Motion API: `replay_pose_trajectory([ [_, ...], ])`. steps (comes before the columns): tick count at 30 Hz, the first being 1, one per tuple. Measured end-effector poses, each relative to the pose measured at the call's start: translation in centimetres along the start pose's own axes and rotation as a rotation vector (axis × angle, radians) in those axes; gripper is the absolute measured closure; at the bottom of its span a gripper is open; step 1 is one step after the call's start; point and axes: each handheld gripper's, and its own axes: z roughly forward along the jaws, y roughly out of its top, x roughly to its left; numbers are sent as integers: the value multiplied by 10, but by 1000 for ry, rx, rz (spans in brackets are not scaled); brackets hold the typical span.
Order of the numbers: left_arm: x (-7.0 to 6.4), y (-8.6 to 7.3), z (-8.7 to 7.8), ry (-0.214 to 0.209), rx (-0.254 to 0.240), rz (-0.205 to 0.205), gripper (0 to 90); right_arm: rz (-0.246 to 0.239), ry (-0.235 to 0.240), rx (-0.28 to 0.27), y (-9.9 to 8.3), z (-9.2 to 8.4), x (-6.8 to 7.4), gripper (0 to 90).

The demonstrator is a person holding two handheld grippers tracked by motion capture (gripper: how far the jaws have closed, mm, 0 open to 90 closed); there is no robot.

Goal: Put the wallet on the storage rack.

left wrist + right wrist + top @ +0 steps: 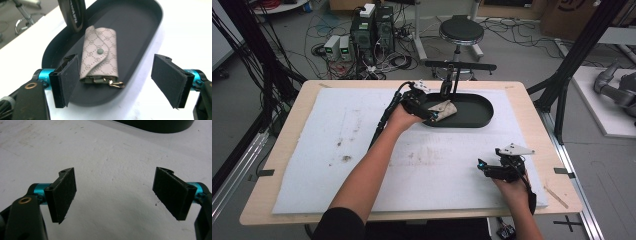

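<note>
A beige patterned key pouch [99, 56] with a snap button and a gold clip lies in the black oval tray [140, 32]; in the high view the pouch [443, 110] rests in the tray's [477, 111] left half. My left gripper [115, 80] hovers over the tray's near end, its jaws wide apart, pads clear of the pouch; in the high view the left gripper [428, 114] sits at the tray's left rim. Over bare white mat at the front right, my right gripper [115, 195] holds nothing between its parted jaws, and in the high view the right gripper [486, 169] points left.
A white mat [362, 150] covers the wooden table [287, 130]. A dark upright stand [451, 77] rises at the tray's far edge, its foot [73, 15] just beyond the pouch. A stool [461, 31], computers and cables are on the floor behind.
</note>
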Motion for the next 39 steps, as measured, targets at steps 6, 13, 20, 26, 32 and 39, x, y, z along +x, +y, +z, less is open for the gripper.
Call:
replay_pose_trajectory([
  [6,-15,-18,-34,0,-58,3,225,-20,16,0,5,6,5,195],
  [13,-29,-43,-60,6,-48,8,212,-23,29,0,9,11,5,195],
  [20,-37,-63,-86,17,-87,-7,199,-12,21,-3,9,10,3,195],
  [26,-46,-87,-102,13,-110,-15,192,-11,14,1,7,10,1,195],
  [32,-51,-113,-117,24,-124,-39,189,-9,11,1,5,8,1,195],
  [39,-52,-138,-129,53,-159,-66,189,-8,9,1,4,7,1,195],
])
